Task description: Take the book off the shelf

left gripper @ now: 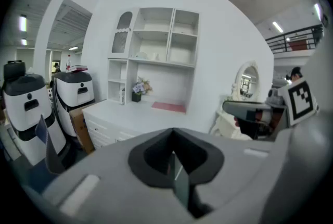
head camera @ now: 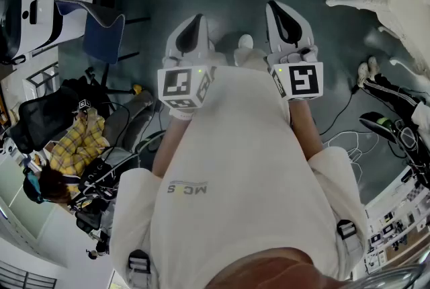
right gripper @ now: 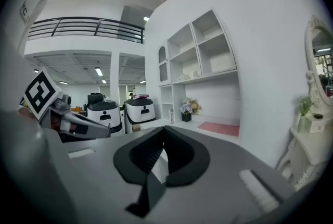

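A white shelf unit (left gripper: 156, 46) stands against the wall, well ahead of both grippers. In its low left cubby stands what looks like a small upright book (left gripper: 123, 95), seen again in the right gripper view (right gripper: 171, 115). A flower pot (left gripper: 138, 87) and a flat pink mat (left gripper: 168, 107) lie on the counter beside it. My left gripper (left gripper: 174, 160) is shut and empty, as is my right gripper (right gripper: 158, 158). In the head view, the left gripper (head camera: 195, 19) and right gripper (head camera: 282, 9) are side by side at chest height, pointing forward.
Two white machines (left gripper: 73, 95) stand left of the shelf, with a cardboard box by the drawers. An ornate white mirror table (left gripper: 248, 79) stands to the right. On the dark floor are a blue chair (head camera: 104, 32), cables, and a person in a yellow plaid shirt (head camera: 77, 140).
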`<state>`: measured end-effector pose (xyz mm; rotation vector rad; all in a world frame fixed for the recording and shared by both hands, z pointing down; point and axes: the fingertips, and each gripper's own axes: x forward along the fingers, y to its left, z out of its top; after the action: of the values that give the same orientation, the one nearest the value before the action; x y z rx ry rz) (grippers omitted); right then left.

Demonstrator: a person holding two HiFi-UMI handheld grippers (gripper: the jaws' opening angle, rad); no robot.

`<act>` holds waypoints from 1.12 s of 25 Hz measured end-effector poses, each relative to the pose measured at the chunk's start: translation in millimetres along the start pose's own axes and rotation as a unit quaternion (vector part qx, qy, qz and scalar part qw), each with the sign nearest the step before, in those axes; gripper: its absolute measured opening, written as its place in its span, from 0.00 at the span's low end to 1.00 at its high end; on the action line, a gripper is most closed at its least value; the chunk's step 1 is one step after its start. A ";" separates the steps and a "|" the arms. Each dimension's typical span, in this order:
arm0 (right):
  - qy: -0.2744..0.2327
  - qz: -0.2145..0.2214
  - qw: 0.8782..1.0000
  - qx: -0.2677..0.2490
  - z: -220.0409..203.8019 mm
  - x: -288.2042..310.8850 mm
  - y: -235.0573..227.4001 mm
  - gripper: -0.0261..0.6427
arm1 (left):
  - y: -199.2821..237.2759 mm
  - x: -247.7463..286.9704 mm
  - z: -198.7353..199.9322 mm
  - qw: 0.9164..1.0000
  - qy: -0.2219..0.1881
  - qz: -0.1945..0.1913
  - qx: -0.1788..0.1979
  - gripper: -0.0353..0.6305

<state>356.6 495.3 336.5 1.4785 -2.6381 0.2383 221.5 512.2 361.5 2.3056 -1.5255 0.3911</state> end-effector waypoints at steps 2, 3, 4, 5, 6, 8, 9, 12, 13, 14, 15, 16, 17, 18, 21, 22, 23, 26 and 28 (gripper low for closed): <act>-0.003 0.006 1.000 -0.005 0.0 -4.0 4.2 0.04 | -2.5 -4.3 2.6 1.000 -0.011 0.003 0.003 0.05; -0.003 0.009 1.000 -0.008 -0.1 -6.2 6.3 0.04 | -3.8 -6.9 3.2 1.000 -0.015 0.005 0.004 0.05; -0.004 0.012 1.000 -0.010 0.0 -8.1 8.4 0.04 | -4.9 -9.7 3.5 1.000 -0.018 0.007 0.003 0.05; -0.005 0.015 1.000 -0.012 0.6 -9.5 10.3 0.04 | -5.6 -12.3 4.0 1.000 -0.021 0.010 0.003 0.05; -0.007 0.017 1.000 -0.013 1.9 -10.3 12.2 0.04 | -6.0 -14.8 4.7 1.000 -0.024 0.012 0.002 0.05; -0.009 0.021 1.000 -0.012 4.3 -11.3 15.2 0.04 | -6.7 -18.8 6.2 1.000 -0.026 0.016 0.002 0.05; -0.009 0.022 1.000 -0.010 5.0 -11.5 15.9 0.04 | -7.1 -19.8 7.1 0.999 -0.027 0.017 0.002 0.05; -0.010 0.029 0.999 -0.014 5.4 -8.4 15.2 0.04 | -5.3 -18.9 11.7 0.999 -0.032 0.022 0.003 0.05; -0.011 0.032 0.999 -0.013 4.7 -7.2 14.6 0.04 | -4.1 -18.7 12.7 0.999 -0.034 0.024 0.004 0.05; -0.012 0.035 0.999 -0.007 3.1 -6.6 13.7 0.04 | -3.2 -18.9 12.6 0.999 -0.033 0.028 0.006 0.05; -0.015 0.036 0.999 0.003 1.6 -6.9 11.9 0.04 | -2.7 -18.9 11.9 0.999 -0.032 0.031 0.008 0.05; -0.019 0.037 0.999 0.013 1.0 -7.5 9.4 0.03 | -2.6 -18.5 11.7 0.999 -0.030 0.034 0.009 0.05; -0.022 0.036 0.999 0.021 1.3 -8.0 6.2 0.03 | -2.5 -17.6 12.5 0.999 -0.028 0.036 0.009 0.05; -0.023 0.035 0.999 0.024 2.3 -7.4 3.0 0.04 | -2.0 -16.3 14.1 0.999 -0.028 0.037 0.008 0.05; -0.018 0.037 0.999 0.023 5.6 3.7 -1.3 0.08 | 7.0 -10.2 19.9 0.999 -0.027 0.041 0.005 0.05; -0.017 0.044 0.999 0.025 6.8 9.1 0.2 0.08 | 12.7 -7.3 21.4 0.999 -0.026 0.044 0.003 0.05; -0.018 0.055 0.998 0.030 8.5 15.6 1.8 0.04 | 19.5 -2.6 23.3 0.999 -0.025 0.047 0.000 0.05; -0.019 0.074 0.997 0.032 15.9 51.6 -10.6 0.04 | 42.6 31.7 37.9 0.998 -0.028 0.052 -0.010 0.05; -0.007 0.070 0.997 0.029 18.8 92.8 -35.5 0.04 | 61.1 70.9 54.3 0.998 -0.024 0.053 -0.016 0.05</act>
<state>338.3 395.9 336.8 1.3178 -2.7708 0.3213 194.3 408.1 349.9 2.2312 -1.6714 0.3376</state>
